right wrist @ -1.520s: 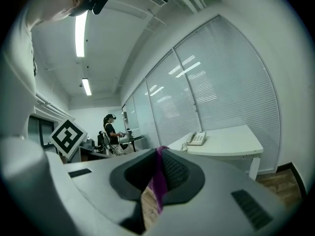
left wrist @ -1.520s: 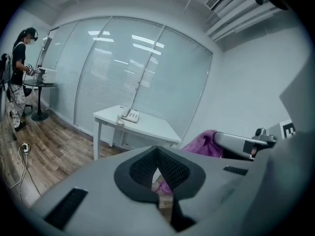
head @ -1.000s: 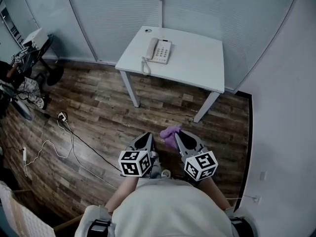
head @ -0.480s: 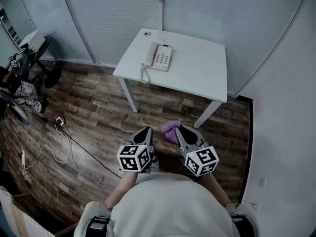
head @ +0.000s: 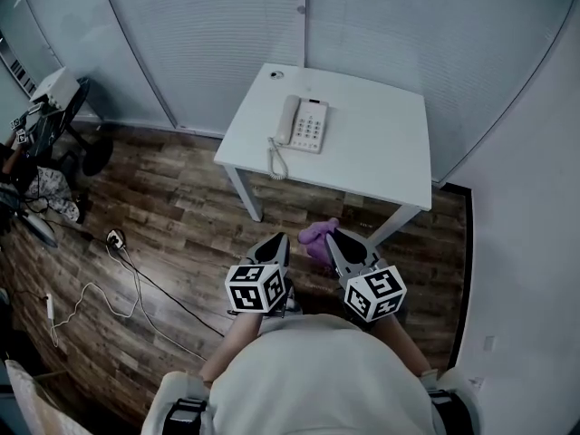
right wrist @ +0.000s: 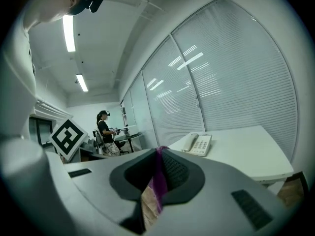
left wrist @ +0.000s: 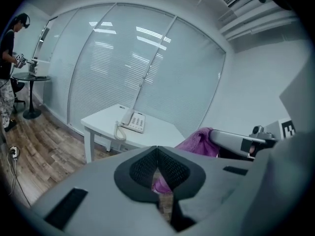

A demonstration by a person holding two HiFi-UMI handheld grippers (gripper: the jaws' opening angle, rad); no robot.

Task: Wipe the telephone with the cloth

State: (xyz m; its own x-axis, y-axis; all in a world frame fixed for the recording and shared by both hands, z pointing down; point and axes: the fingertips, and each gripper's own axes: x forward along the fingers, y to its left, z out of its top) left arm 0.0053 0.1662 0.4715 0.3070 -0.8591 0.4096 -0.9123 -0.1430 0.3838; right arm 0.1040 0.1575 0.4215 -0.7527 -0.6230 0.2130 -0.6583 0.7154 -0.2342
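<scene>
A white telephone with a coiled cord lies on the white table ahead of me; it also shows in the left gripper view and the right gripper view. Both grippers hover over the wooden floor, short of the table's near edge. My right gripper is shut on a purple cloth, a strip of which shows pinched between its pads. My left gripper is shut with nothing in it; the cloth shows to its right.
A white cable and a socket block lie on the floor to the left. A person stands by a small round black table at the far left. Blinds close off the back behind the table, and a plain wall runs along the right.
Both grippers have travelled forward toward the table, which now sits closer and lower in the head view. The cloth stays in the right gripper.
</scene>
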